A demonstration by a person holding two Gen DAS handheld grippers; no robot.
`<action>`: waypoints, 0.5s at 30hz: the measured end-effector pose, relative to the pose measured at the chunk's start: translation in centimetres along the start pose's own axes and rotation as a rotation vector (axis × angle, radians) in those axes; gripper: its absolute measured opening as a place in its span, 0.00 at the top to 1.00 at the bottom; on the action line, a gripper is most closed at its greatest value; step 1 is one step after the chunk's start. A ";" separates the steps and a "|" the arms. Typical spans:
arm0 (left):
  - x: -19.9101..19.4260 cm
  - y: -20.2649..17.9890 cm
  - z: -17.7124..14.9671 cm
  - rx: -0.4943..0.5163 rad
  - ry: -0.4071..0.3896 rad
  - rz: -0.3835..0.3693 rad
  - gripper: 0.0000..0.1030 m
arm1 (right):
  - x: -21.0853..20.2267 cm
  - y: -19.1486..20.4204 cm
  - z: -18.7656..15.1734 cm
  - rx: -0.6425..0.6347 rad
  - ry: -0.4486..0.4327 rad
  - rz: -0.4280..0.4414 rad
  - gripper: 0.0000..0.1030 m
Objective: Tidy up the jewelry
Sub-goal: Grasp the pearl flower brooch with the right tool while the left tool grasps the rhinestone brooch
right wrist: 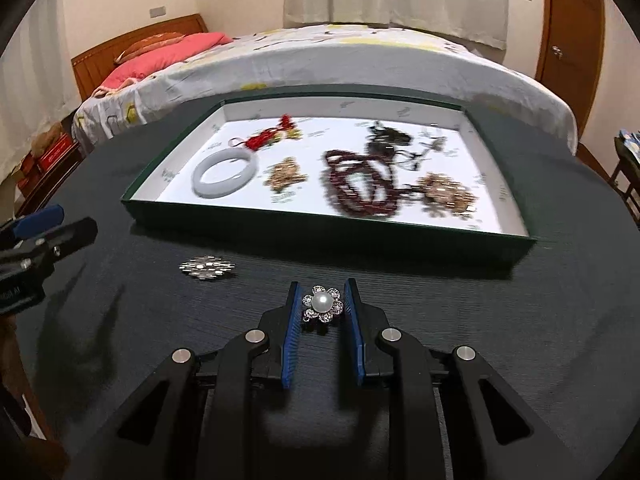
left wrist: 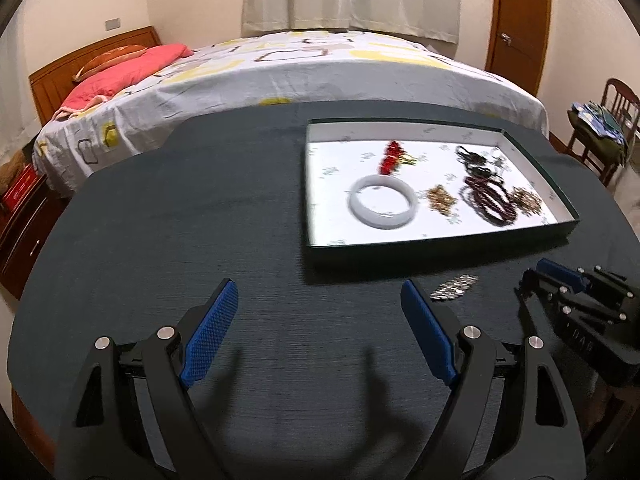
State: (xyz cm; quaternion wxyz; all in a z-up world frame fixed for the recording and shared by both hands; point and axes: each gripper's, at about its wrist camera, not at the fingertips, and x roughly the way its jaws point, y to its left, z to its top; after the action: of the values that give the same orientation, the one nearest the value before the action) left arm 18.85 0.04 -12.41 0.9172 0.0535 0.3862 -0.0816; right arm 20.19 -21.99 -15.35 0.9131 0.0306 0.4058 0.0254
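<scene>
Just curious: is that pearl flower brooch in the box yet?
Out. The brooch sits between the right gripper's jaws, on the table side of the box.

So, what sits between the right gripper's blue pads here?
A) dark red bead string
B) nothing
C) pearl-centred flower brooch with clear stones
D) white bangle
C: the pearl-centred flower brooch with clear stones sits between the right gripper pads, outside the green tray.

No text can be read with certainty. Pale lettering is seen on the body of the left gripper (right wrist: 18, 256) at nine o'clock in the right wrist view, cut off by the edge. Small printed marks on the tray (right wrist: 500, 200) lining are blurred.
</scene>
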 end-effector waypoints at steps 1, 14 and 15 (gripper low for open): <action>0.1 -0.7 0.0 0.009 0.002 -0.006 0.21 | -0.1 -0.5 -0.1 0.008 -0.003 -0.004 0.78; 2.8 -7.3 -0.2 0.016 0.014 -0.052 0.21 | -1.8 -6.2 -0.4 0.094 -0.037 -0.020 0.78; 3.0 -7.6 -0.3 0.017 0.016 -0.051 0.21 | -1.8 -6.4 -0.4 0.097 -0.038 -0.019 0.78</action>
State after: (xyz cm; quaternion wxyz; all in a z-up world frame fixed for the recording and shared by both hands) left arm 19.29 -7.67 -15.01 0.9112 0.0522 0.3942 -0.1080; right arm 18.82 -28.45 -14.76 0.9183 0.0714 0.3895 -0.0033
